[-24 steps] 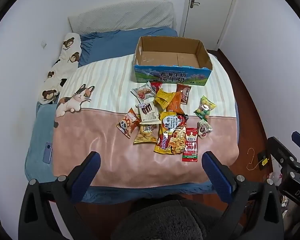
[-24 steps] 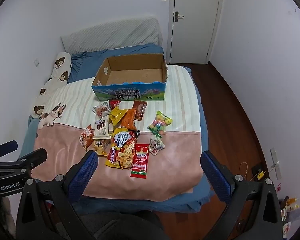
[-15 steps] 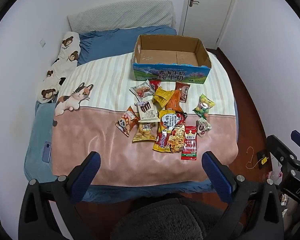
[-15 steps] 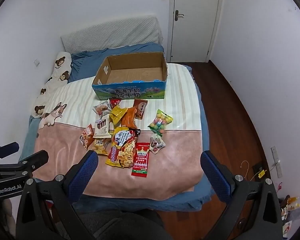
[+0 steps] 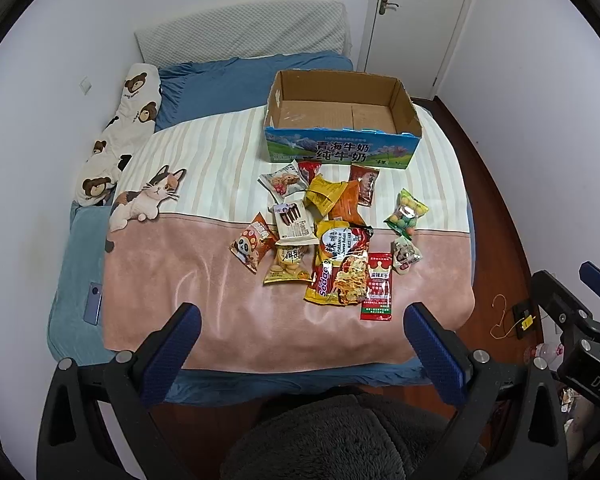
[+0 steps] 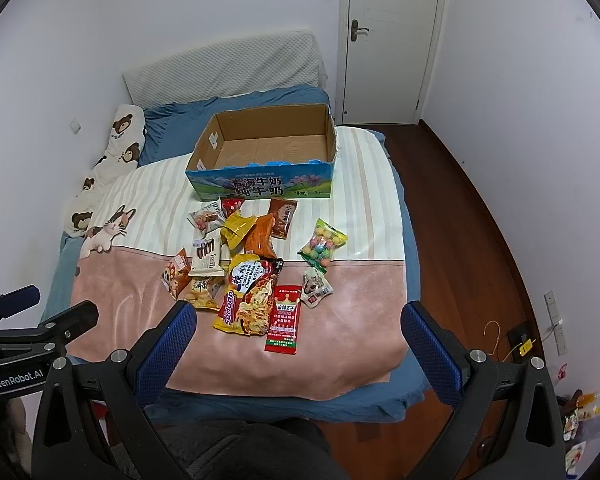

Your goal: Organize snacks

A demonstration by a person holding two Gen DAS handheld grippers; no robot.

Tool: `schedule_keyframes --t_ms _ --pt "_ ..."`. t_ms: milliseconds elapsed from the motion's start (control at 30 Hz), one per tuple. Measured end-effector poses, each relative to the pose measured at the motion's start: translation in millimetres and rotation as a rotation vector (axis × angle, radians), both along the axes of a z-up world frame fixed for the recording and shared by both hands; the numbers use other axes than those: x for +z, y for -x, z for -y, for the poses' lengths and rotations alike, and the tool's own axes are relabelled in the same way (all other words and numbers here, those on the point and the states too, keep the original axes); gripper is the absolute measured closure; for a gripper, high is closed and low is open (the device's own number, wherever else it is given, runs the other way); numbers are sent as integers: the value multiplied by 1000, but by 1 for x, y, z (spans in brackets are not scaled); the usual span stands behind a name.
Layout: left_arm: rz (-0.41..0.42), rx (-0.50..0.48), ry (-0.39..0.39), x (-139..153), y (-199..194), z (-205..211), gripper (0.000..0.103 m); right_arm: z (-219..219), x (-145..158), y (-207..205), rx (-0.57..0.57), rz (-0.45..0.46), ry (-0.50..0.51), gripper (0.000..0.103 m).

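On noodle packet (image 5: pixel 332 280): "Sedaap"

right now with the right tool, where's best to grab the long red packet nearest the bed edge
Probably from above, across its narrow width near the bottom end. The red packet lies flat, its long axis pointing toward the box, with bare blanket on its right; the Sedaap noodle bag crowds its left, so a low side approach looks harder.

one cardboard box (image 5: pixel 342 148), thirteen snack packets (image 5: pixel 336 252)

You face a matt brown cardboard box (image 5: pixel 342 114) with a glossy printed front. Shiny plastic snack packets (image 5: pixel 332 240) lie on a soft, plush cloth blanket (image 5: pixel 204 280). The floor (image 6: pixel 476 240) is polished wood.
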State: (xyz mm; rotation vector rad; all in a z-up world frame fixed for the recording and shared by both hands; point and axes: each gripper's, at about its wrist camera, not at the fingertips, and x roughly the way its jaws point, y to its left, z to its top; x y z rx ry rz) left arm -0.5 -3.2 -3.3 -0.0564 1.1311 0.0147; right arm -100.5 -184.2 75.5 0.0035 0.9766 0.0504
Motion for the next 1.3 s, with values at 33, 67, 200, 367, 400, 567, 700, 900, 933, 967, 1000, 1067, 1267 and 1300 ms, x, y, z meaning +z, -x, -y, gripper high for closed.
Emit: schedule_keyframes --t_ms 33,67,200,367,400,567,700,900,933,967,1000,1067,1267,1300 --pt "1 0 0 0 0 0 0 1 0 -1 0 -1 -2 0" --pt "1 0 -1 0 0 0 0 1 0 -1 -1 -2 -3 0" --pt "3 3 3 5 -2 1 0 -1 3 -1 -3 1 -1 0" --pt "4 4 5 6 -5 1 0 -2 5 -8 1 1 -2 0" --pt "4 4 5 6 -5 1 0 -2 4 -9 1 0 -4 0" --pt "6 4 6 6 -4 0 0 -2 5 -12 2 3 -5 0" --pt "7 4 7 6 -4 0 0 -3 6 -13 2 2 -6 0" --pt "5 2 9 5 -9 0 0 -3 5 -14 -1 4 -4 0" --pt "5 1 10 5 -10 0 0 -3 4 -14 -2 3 -5 0" --pt "4 0 10 4 -11 0 0 -3 4 -15 -2 1 -4 0" --pt "4 0 10 4 -12 0 0 -3 3 -15 -1 1 -6 0" --pt "5 1 11 4 -12 0 0 -3 3 -15 -1 2 -3 0" --pt "5 0 11 4 -12 0 0 -2 3 -16 -1 4 -5 0" --pt "5 0 11 4 -12 0 0 -3 3 -16 -1 4 -5 0"
